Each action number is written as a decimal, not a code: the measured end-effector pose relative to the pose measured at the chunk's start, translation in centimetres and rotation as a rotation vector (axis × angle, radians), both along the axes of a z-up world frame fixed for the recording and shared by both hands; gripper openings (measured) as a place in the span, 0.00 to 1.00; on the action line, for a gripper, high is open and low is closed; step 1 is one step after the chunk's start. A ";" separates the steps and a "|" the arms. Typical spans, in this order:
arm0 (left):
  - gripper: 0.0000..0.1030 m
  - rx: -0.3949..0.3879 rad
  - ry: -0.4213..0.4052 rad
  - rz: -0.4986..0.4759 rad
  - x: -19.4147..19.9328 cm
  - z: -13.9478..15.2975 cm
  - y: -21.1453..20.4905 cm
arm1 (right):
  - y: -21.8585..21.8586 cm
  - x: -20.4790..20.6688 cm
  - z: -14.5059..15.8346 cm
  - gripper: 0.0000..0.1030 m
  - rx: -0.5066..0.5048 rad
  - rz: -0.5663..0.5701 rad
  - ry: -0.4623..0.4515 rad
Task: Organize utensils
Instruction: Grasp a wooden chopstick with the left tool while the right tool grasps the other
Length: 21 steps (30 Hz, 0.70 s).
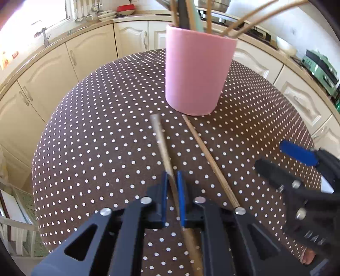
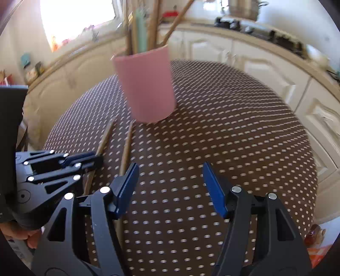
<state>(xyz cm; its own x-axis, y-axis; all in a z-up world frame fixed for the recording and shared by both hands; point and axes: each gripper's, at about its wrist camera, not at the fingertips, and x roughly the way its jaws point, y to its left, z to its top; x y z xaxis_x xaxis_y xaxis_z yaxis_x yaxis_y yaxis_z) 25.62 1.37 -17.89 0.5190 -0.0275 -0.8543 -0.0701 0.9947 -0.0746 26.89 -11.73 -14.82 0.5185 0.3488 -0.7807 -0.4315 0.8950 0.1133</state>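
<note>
- The pink cup [image 1: 198, 72] stands up straight on the dotted tablecloth [image 1: 95, 148]; it already has many sticks and tools poking out of its top [image 1: 209, 17], so I think a big part of the tidy-up is done.
- Two sticks are not in the cup yet; the thick grey-brown stick [image 1: 162, 144] and the thin wooden stick [image 1: 209, 161] both lie flat on the cloth, side by side but apart, with their far ends just in front of the cup.
- The left gripper [image 1: 172, 191] has its two blue pads closed tight around the thick stick; the stick looks like it is not lifted yet, though I cannot be sure.
- The right gripper [image 2: 170, 186] is spread wide and holds nothing; it hangs over bare cloth, to the right of the thin stick.
- What I think is left: lift the thick stick, tip it up, drop it in the cup; then do the same with the thin one.
- Room to move: the cloth to the right of the cup is bare; the table edge curves away near the cream cupboards [image 1: 53, 70], well apart from both claws.
- Watch out: the cup is crowded on top, and the long bent sticks [image 1: 255, 17] lean out to the right; a bump could tip the cup.
</note>
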 end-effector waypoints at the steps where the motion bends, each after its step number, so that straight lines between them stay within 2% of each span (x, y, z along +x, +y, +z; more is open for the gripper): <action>1: 0.07 -0.026 0.000 0.003 -0.1 0.1 0.4 | 0.6 0.2 0.1 0.60 -0.003 0.020 0.024; 3: 0.06 -0.069 -0.002 0.010 -0.4 0.2 1.2 | 1.4 0.4 0.2 0.51 -0.003 0.052 0.058; 5: 0.05 -0.111 -0.004 0.012 -1.0 0.5 2.8 | 2.5 0.8 0.3 0.35 -0.016 0.081 0.094; 9: 0.05 -0.156 -0.002 0.015 -1.5 0.7 3.9 | 4.6 1.1 0.1 0.34 -0.046 0.140 0.149; 11: 0.05 -0.148 0.005 0.023 -1.7 0.8 4.7 | 5.6 1.3 0.0 0.28 -0.076 0.156 0.170; 14: 0.05 -0.165 0.034 0.015 -1.5 0.7 5.1 | 6.6 1.8 -0.8 0.26 -0.115 0.165 0.216; 18: 0.06 -0.124 0.081 -0.026 0.1 0.5 4.6 | 7.9 2.4 -1.2 0.20 -0.169 0.176 0.243; 21: 0.07 -0.091 0.114 -0.056 1.3 0.5 4.9 | 9.0 3.0 -1.2 0.13 -0.213 0.188 0.252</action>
<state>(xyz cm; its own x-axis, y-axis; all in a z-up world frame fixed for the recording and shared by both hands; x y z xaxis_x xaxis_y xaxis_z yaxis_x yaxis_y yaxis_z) 26.89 6.28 -17.36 0.4141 -0.1338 -0.9004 -0.0276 0.9868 -0.1593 29.89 -2.71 -16.03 0.2433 0.2358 -0.9409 -0.5724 0.8180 0.0570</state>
